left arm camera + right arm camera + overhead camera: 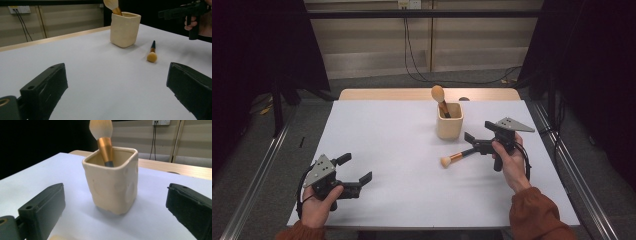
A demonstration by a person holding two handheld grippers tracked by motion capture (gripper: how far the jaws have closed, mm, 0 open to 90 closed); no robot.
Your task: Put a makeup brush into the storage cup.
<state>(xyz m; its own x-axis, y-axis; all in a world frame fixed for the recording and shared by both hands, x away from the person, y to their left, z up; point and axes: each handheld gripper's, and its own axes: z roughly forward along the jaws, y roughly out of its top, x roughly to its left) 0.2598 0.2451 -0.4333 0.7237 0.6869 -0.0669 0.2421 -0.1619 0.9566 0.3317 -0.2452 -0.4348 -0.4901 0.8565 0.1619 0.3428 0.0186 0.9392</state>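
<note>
A cream square cup [449, 121] stands on the white table [387, 145] right of centre, and a gold-handled makeup brush [439, 95] stands in it, bristles up. A second brush [457, 157] lies flat in front of the cup, with its head pointing left. My right gripper [478, 131] hovers open just right of the cup and above that brush's handle end. In the right gripper view the cup [112, 185] is close ahead of the open jaws [115, 207], which hold nothing. My left gripper [357, 167] rests open at the near left, aimed at the cup [125, 30] and the lying brush [152, 53].
A wooden strip [427, 94] edges the table's far side. Metal rails [257, 170] run along both sides of the table. Cables [412, 55] hang on the back wall. Bare tabletop lies between the two grippers.
</note>
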